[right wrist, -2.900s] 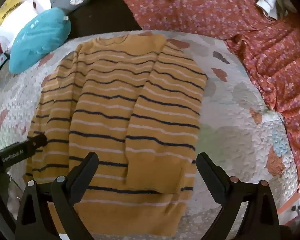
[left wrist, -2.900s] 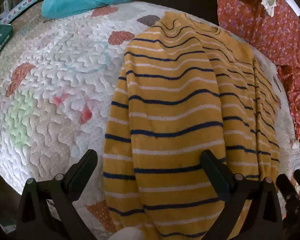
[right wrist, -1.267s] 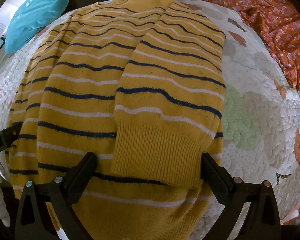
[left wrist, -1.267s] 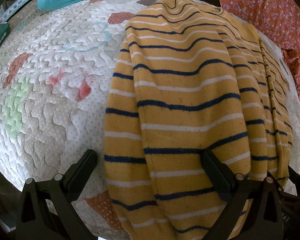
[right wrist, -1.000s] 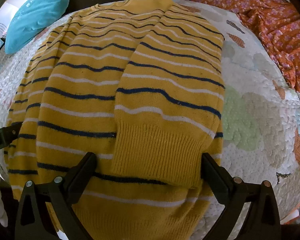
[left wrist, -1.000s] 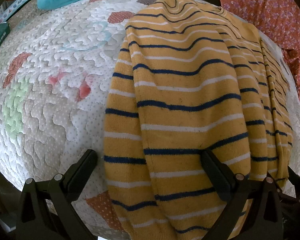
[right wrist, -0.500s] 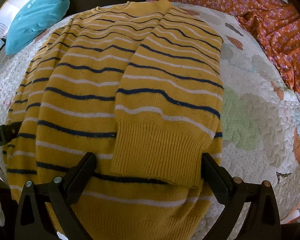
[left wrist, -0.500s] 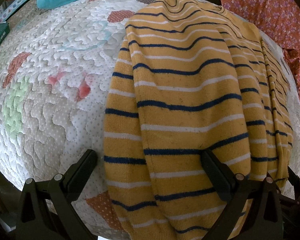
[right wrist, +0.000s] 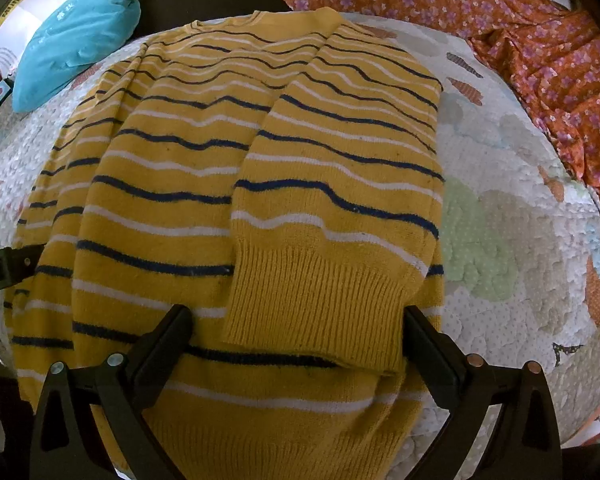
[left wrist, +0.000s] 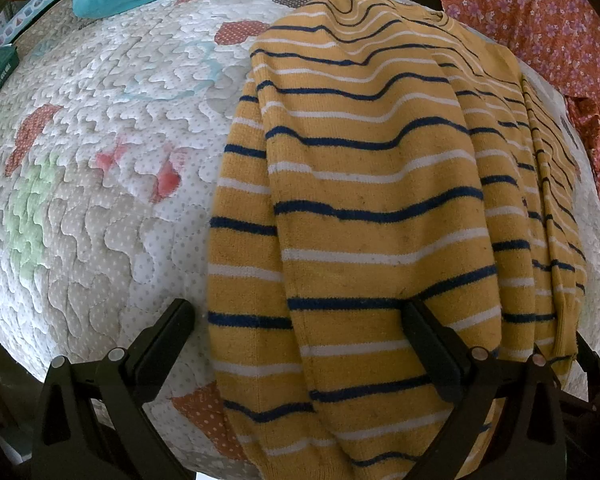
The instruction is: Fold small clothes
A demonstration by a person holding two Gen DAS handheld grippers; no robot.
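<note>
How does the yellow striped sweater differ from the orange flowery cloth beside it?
The sweater is yellow knit with navy and white stripes; the orange cloth is thin, printed with small flowers. The sweater lies smoothed on the quilt with sleeves folded in; the orange cloth sits rumpled at the quilt's edge. Neither is gripped.

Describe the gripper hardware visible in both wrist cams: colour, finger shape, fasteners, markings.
Both the left gripper and the right gripper are matte black, with flat tapered fingers on triangular cut-out brackets. Round fasteners look silvery on the left-hand brackets and coppery on the right-hand ones. White lettering ending "AI" marks the left gripper in the right view. No cables or sleeves show.
</note>
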